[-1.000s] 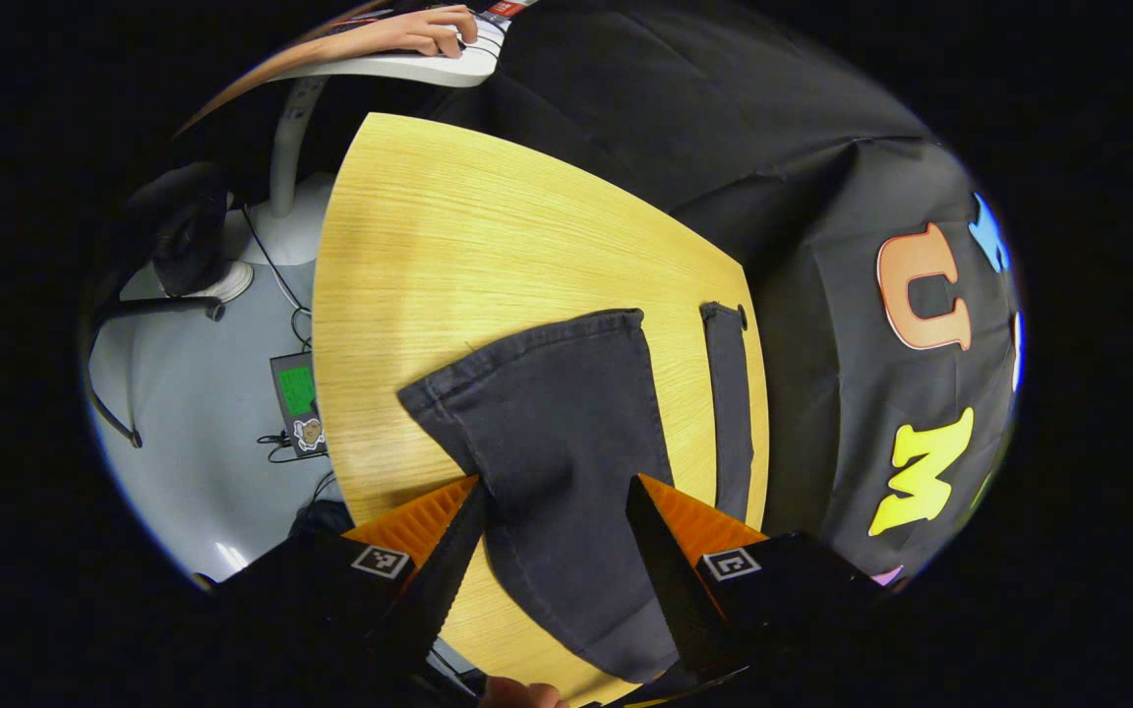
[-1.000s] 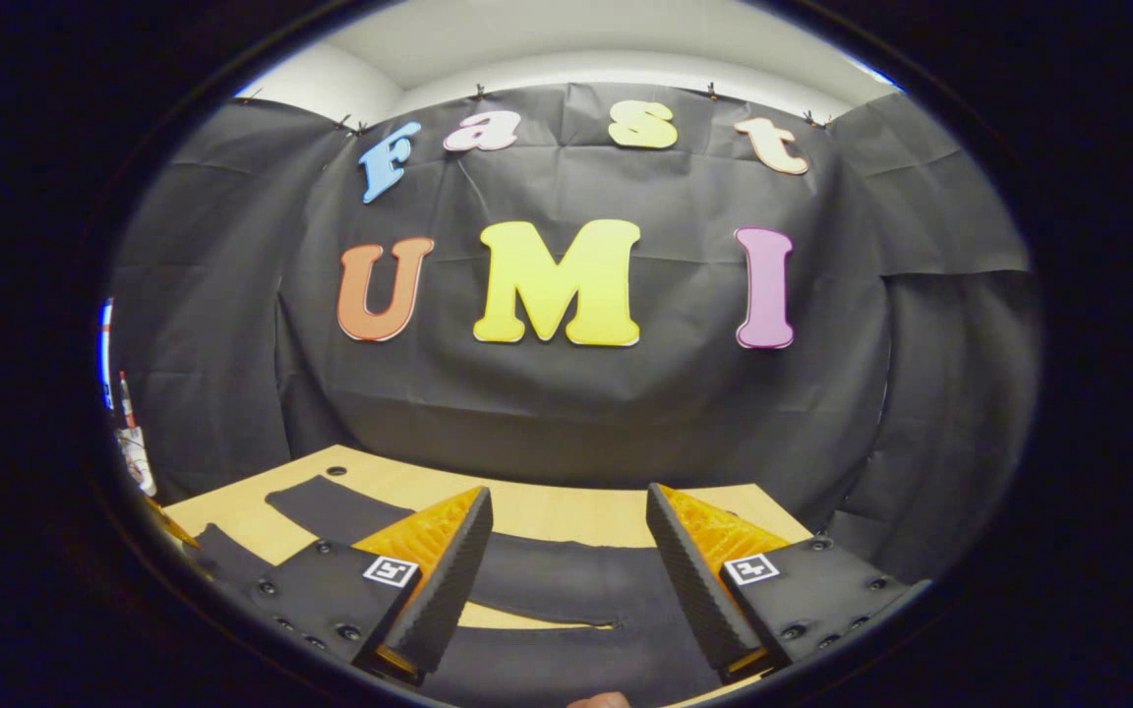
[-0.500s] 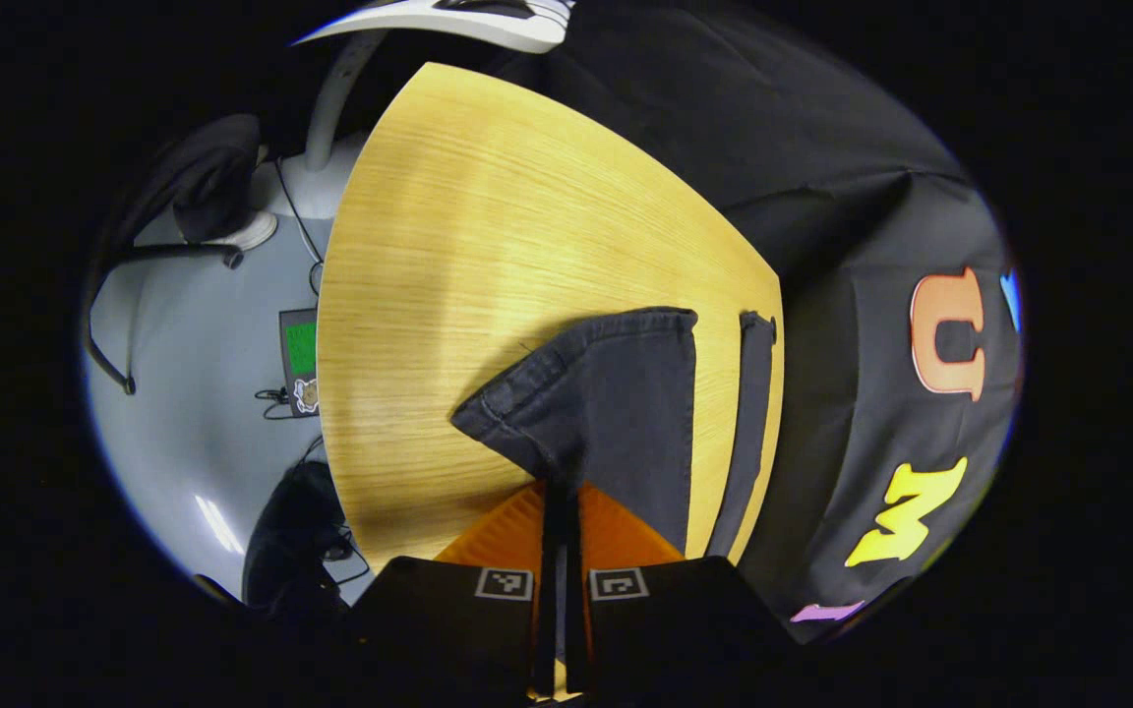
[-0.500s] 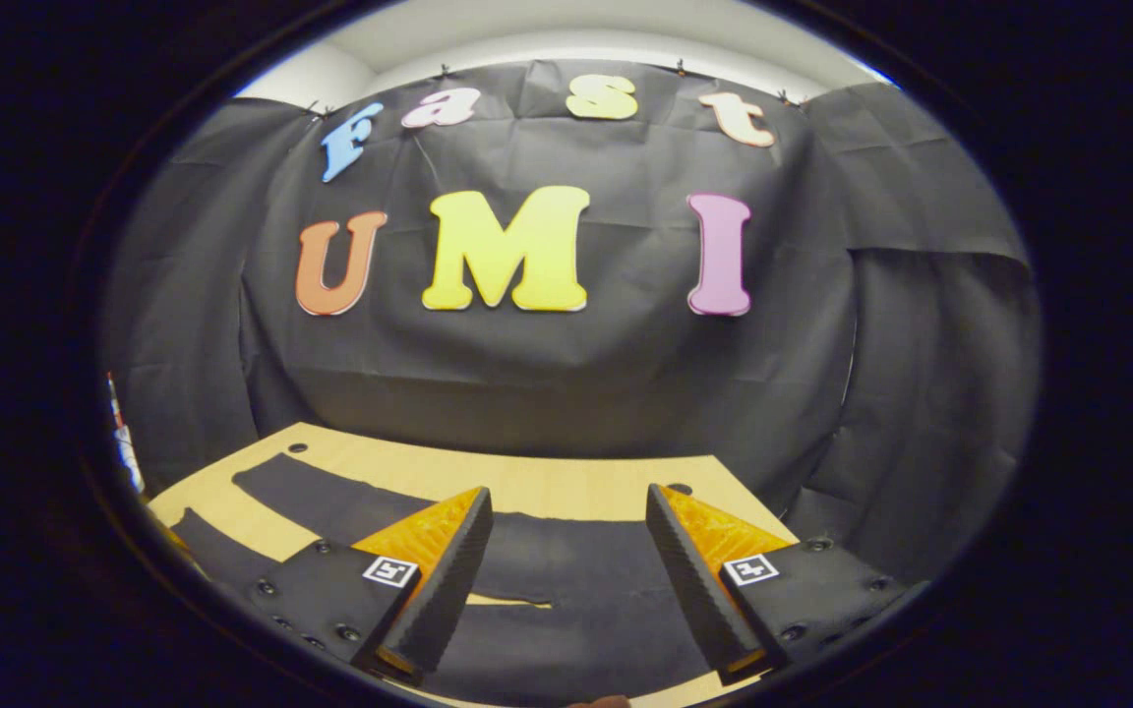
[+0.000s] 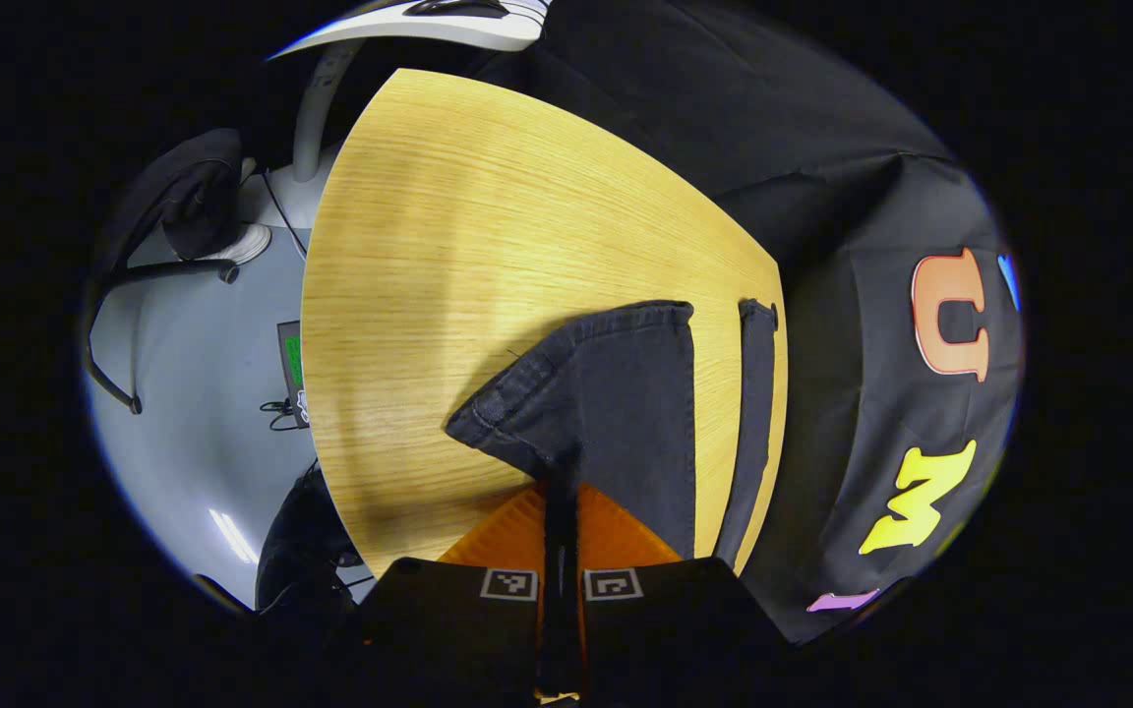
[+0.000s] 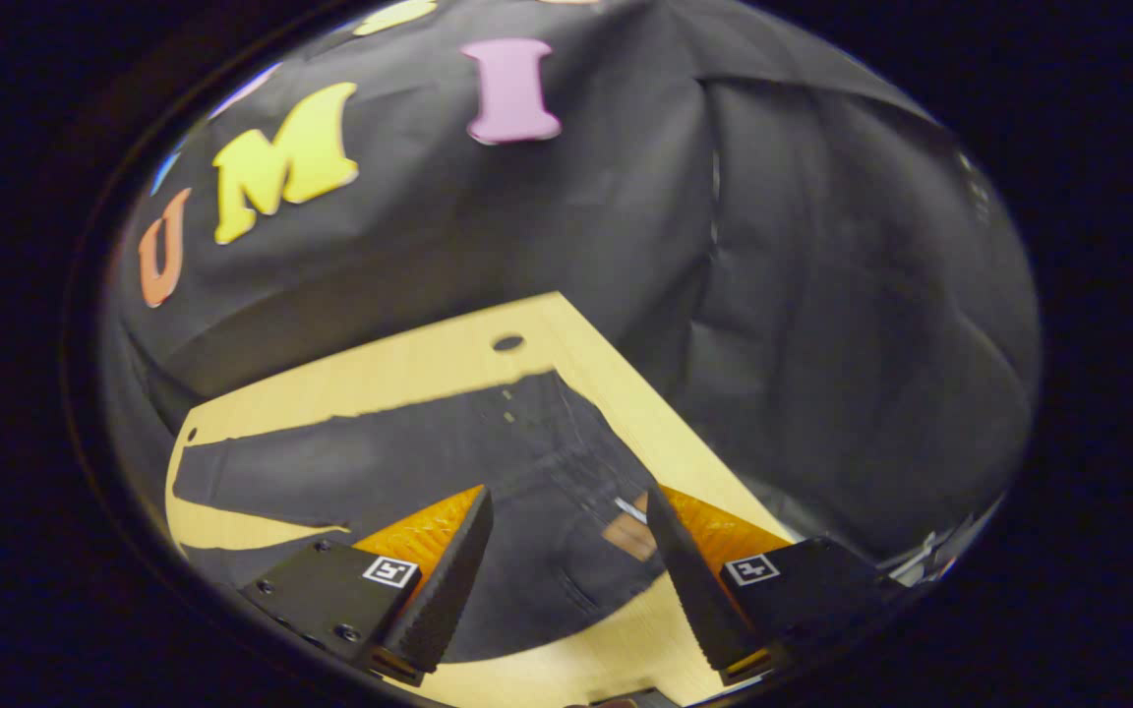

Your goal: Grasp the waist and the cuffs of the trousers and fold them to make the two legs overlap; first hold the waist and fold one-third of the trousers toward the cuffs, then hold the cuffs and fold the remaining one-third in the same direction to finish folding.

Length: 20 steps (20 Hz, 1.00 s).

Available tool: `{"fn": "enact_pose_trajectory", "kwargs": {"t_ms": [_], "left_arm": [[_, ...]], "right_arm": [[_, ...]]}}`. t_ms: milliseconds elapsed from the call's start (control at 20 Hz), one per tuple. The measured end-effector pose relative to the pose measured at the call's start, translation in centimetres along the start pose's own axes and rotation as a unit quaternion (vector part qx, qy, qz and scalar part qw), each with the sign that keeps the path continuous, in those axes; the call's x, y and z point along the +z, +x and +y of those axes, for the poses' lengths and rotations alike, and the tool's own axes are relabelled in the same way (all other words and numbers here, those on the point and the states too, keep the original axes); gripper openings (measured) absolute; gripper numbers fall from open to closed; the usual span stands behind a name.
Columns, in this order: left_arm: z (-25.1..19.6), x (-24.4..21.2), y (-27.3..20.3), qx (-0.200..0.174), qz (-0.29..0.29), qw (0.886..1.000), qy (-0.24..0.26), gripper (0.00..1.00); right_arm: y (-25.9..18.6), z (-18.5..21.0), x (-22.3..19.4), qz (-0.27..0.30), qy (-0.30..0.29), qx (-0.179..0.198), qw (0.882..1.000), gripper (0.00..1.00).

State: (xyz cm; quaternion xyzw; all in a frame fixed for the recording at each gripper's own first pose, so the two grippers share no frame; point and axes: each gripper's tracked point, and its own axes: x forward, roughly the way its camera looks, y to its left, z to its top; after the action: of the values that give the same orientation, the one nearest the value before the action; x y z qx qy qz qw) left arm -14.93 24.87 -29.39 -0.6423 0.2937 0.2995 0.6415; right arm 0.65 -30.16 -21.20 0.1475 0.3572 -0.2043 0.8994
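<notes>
Left gripper (image 5: pixel 559 492) has clenched on the near trouser cuff (image 5: pixel 527 413) since a second ago; right gripper (image 6: pixel 566 551), fingers apart, has swung down over the waist (image 6: pixel 586 492) on the desk (image 6: pixel 429 369); leg-overlap fold is ready once the waist is gripped

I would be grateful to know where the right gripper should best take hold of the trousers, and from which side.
Probably the waistband edge of the trousers, near the label patch. It lies flat at the table's end, just ahead of the open right gripper. Coming down from above with one finger slipped under the edge seems best. The left gripper is shut on the near leg's cuff.
</notes>
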Motion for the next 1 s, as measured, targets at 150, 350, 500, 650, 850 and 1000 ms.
{"fn": "enact_pose_trajectory", "kwargs": {"t_ms": [150, 350, 500, 650, 850, 1000], "left_arm": [[0.0, -0.1, 0.0, 0.001, 0.0, 1.0, 0.001, 0.04], [0.0, 0.0, 0.0, 0.004, 0.0, 1.0, 0.0, 0.04], [-0.1, 0.0, -0.1, 0.006, 0.002, 1.0, -0.002, 0.04], [0.0, 0.0, 0.0, 0.009, 0.001, 1.0, -0.002, 0.04], [-0.1, 0.0, 0.0, 0.011, 0.002, 1.0, -0.005, 0.04], [-0.1, 0.0, 0.0, 0.013, 0.002, 1.0, -0.006, 0.04]], "right_arm": [[1.6, -0.9, -4.1, 0.084, 0.065, 0.01, 0.994, 0.94], [2.3, -0.6, -5.9, 0.119, 0.129, 0.026, 0.984, 0.98], [2.1, 0.0, -6.8, 0.147, 0.173, 0.033, 0.973, 0.98], [2.2, -0.1, -6.2, 0.14, 0.219, 0.041, 0.965, 0.98], [2.5, 0.0, -5.6, 0.149, 0.315, 0.063, 0.935, 0.99], [2.7, -0.1, -6.1, 0.168, 0.358, 0.067, 0.916, 0.96]]}}
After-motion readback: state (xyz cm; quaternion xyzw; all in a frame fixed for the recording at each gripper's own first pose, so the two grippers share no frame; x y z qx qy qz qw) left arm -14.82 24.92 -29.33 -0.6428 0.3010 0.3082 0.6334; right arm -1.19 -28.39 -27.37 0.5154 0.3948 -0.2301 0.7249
